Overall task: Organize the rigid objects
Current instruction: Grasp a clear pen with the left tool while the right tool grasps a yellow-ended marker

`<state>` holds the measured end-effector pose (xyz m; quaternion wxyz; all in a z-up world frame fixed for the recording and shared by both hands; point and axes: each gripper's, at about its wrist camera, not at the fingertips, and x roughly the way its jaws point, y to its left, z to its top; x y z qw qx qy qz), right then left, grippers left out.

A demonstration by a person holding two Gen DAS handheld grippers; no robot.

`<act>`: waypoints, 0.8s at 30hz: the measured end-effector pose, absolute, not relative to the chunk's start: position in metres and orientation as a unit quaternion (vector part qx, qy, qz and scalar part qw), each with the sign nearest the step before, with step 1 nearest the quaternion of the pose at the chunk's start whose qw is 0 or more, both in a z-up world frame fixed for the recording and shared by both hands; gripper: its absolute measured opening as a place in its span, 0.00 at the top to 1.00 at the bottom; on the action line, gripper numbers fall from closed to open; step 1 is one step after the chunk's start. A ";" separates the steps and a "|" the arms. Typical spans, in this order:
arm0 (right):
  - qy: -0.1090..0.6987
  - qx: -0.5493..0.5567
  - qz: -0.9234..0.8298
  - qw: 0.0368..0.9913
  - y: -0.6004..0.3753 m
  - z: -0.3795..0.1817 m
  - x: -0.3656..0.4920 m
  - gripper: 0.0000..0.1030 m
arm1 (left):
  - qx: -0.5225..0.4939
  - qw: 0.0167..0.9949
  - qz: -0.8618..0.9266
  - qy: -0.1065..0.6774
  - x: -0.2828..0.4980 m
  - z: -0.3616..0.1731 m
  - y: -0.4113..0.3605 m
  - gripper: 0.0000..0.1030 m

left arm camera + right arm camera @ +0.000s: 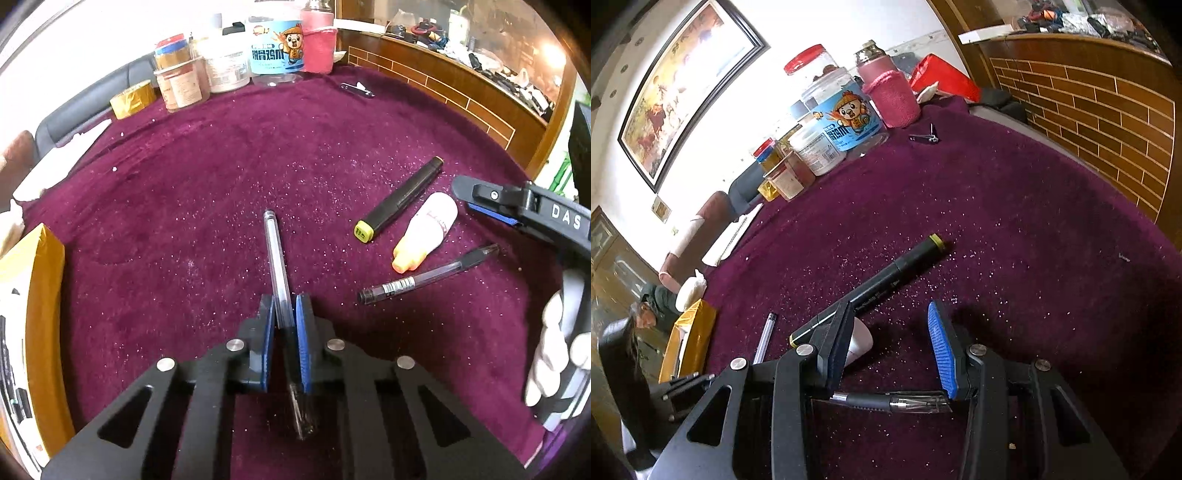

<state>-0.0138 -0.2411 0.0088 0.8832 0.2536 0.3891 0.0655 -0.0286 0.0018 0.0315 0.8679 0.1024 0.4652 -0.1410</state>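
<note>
On the purple cloth (pixel 221 177), my left gripper (pixel 286 301) is shut on a clear pen (pixel 275 258), whose barrel sticks out forward past the blue pads (pixel 303 332). To the right lie a black marker with yellow ends (pixel 399 199), a small white and orange bottle (pixel 428 229) and a black-grip gel pen (pixel 428 273). My right gripper (pixel 476 201) hovers just beyond them, held by a gloved hand (pixel 554 350). In the right wrist view the right gripper (pixel 890 321) stands open. The gel pen (pixel 886 402) lies crosswise under its base, with the bottle (pixel 860 339) and marker (pixel 886 277) by its left finger.
Jars (pixel 275 51), a pink-sleeved bottle (pixel 319 44) and a gold tape roll (pixel 133 98) crowd the far edge, with a nail clipper (pixel 356 88) near them. A yellow box (pixel 40 295) sits at the left edge. A brick-patterned wooden wall (pixel 1108 122) borders the right. A person (pixel 642 317) is beyond the table.
</note>
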 end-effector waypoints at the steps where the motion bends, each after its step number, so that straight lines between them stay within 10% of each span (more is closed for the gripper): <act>1: 0.391 0.256 0.065 0.882 -0.242 0.008 -0.013 0.64 | 0.101 0.870 -0.138 0.462 -0.027 0.031 -0.001 0.91; 24: 0.477 0.293 0.064 0.826 -0.240 0.007 0.038 0.59 | -0.056 0.892 -0.199 0.402 -0.079 0.081 0.075 0.94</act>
